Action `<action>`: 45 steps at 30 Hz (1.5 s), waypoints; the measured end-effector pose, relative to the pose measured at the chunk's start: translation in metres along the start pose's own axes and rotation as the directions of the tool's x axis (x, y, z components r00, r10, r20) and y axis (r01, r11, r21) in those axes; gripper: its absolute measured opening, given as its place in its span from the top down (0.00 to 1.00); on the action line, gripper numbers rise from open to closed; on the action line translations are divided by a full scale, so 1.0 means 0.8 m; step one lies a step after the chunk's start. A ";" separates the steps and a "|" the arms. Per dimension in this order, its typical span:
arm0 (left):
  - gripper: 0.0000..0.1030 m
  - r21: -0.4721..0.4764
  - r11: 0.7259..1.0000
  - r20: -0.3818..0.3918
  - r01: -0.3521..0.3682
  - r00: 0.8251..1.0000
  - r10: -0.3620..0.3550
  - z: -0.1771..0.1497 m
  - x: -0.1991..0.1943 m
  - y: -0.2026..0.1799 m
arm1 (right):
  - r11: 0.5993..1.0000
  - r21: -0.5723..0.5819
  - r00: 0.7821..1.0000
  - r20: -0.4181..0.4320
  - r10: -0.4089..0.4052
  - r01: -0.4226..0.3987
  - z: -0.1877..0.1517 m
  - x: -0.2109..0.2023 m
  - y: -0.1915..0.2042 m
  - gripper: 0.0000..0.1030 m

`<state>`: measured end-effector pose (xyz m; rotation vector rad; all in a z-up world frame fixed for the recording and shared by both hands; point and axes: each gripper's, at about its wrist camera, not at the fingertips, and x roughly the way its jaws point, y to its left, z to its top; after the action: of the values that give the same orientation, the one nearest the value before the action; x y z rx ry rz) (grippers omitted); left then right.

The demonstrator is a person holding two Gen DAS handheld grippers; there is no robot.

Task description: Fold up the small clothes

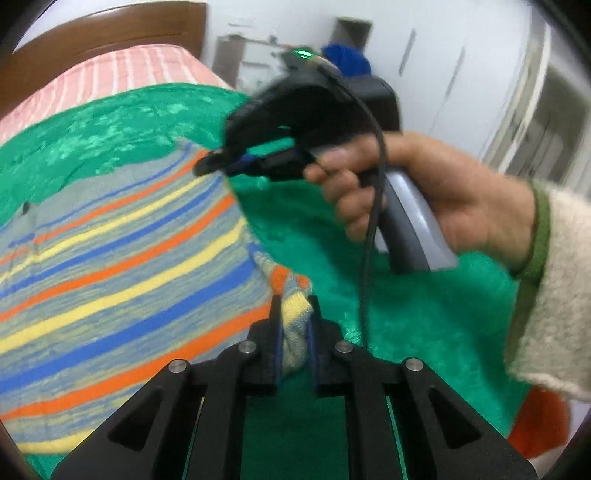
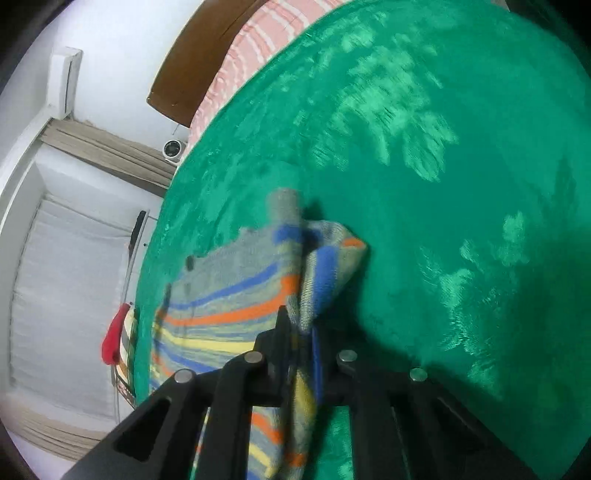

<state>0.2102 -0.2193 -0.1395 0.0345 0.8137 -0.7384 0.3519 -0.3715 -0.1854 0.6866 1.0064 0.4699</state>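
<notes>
A small striped knit garment [image 1: 122,258], grey with blue, orange and yellow stripes, lies spread on a green fleece blanket [image 1: 424,314]. My left gripper [image 1: 294,314] is shut on a bunched near corner of the garment. My right gripper [image 1: 218,164], held in a hand, is shut on the garment's far edge. In the right wrist view the right gripper [image 2: 301,325] pinches a folded edge of the garment [image 2: 229,295], which hangs to the left and below the jaws over the blanket [image 2: 443,221].
The blanket covers a bed with a pink striped sheet [image 1: 122,70] and a brown wooden headboard [image 1: 110,26]. A red item [image 2: 112,339] hangs off the bed side. White wardrobe doors [image 1: 461,74] stand behind.
</notes>
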 end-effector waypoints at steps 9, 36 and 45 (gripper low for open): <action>0.92 -0.348 0.937 0.189 -0.019 0.978 0.090 -0.041 -0.175 0.132 | 0.969 -0.246 0.999 -0.016 0.032 -0.035 0.010 0.030 0.185 0.90; 0.27 -0.570 0.748 0.004 -0.341 0.909 0.417 -0.118 -0.231 0.295 | 0.843 -0.533 0.996 -0.080 0.030 -0.068 -0.093 0.144 0.345 0.49; 0.46 -0.582 0.688 -0.108 -0.434 0.880 0.464 -0.123 -0.232 0.315 | 0.735 -0.678 0.963 -0.206 -0.174 -0.012 -0.218 0.134 0.266 0.56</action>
<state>0.2158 0.1084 -0.1453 -0.3406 0.9152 0.0117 0.2372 -0.1001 -0.1608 -0.0887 1.0069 0.8098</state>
